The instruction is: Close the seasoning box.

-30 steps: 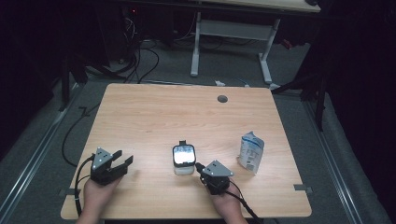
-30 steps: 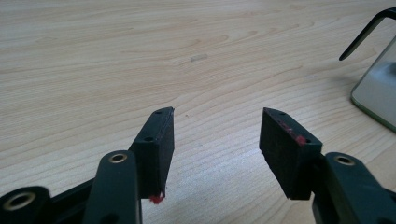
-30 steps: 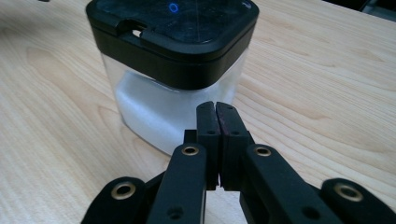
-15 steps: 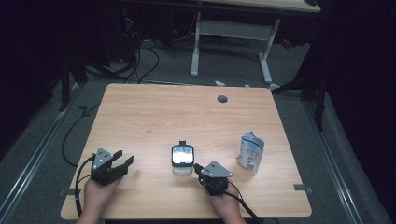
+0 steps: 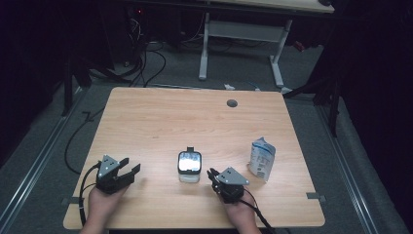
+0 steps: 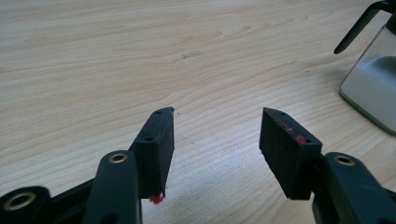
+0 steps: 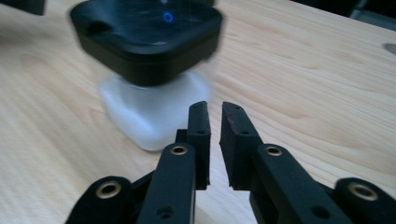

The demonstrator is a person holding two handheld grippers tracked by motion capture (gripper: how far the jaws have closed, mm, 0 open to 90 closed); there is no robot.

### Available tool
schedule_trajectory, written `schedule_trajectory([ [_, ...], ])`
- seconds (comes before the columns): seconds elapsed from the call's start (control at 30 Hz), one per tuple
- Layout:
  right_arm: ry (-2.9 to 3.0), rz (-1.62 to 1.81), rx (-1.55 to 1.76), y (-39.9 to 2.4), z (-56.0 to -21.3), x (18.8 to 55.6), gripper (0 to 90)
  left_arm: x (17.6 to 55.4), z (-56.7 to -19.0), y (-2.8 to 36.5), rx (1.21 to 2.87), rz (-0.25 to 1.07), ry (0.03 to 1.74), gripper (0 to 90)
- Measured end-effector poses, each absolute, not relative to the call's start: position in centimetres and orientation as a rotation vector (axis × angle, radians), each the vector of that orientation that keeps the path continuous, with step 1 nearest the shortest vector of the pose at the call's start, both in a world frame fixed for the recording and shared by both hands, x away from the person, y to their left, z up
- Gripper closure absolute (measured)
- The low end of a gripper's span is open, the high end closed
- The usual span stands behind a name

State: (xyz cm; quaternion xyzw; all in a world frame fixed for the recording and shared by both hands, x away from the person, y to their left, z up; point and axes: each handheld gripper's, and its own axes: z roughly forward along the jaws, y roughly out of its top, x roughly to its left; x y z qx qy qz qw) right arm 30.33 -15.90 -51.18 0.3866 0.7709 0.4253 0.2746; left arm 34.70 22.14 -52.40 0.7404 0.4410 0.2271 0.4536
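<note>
My right gripper point(image 5: 212, 174) sits low near the front edge of the table point(image 5: 146, 117), a little right of its middle, with its tips just beside the lidded container point(image 5: 189, 165), a pale squarish tub with a dark lid and a small handle. In the right gripper view the tub point(image 7: 149, 70) stands right ahead, slightly left of my jaws; it is blurred, so I cannot swear whether a fingertip brushes it, but it looks a hair apart. The jaws have just been opening from nearly closed and now stand at a narrow slit with nothing between them.

My left gripper point(image 5: 127, 168) rests toward the front left corner, well apart from the tub, its jaws spread moderately wide and empty over bare wood point(image 6: 215, 122). The tub's base and handle show at the right edge of that view point(image 6: 373, 88).

The small blue-and-white carton point(image 5: 262, 159) stands upright toward the front right, beyond my right hand and untouched.

As I judge it, the work is barely begun: the tub stands on the table with its lid on, nothing is gripped or lifted. What is left is nearly everything — widening my right jaws enough to span the tub or its lid, closing on it, and whatever handling follows, perhaps with the left steadying.
</note>
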Motion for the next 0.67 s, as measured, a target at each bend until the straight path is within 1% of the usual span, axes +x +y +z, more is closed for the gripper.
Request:
schedule_trajectory([
  [0.17, 2.009, 1.123, 1.117, -18.7, -51.1, 30.4, 70.8, 34.6, -52.3, 21.9, 1.840, 0.553, 1.074, 45.6],
  [0.27, 1.956, 1.131, 1.168, -20.7, -51.0, 30.3, 67.3, 34.4, -52.2, 21.7, 1.838, 0.547, 1.066, 45.6],
  [0.43, 1.892, 1.151, 1.240, -23.1, -50.7, 30.2, 65.7, 34.4, -52.3, 21.4, 1.846, 0.544, 1.058, 45.5],
  [0.67, 1.901, 1.144, 1.227, -23.0, -50.8, 30.3, 65.1, 34.4, -52.2, 21.5, 1.843, 0.546, 1.063, 45.4],
])
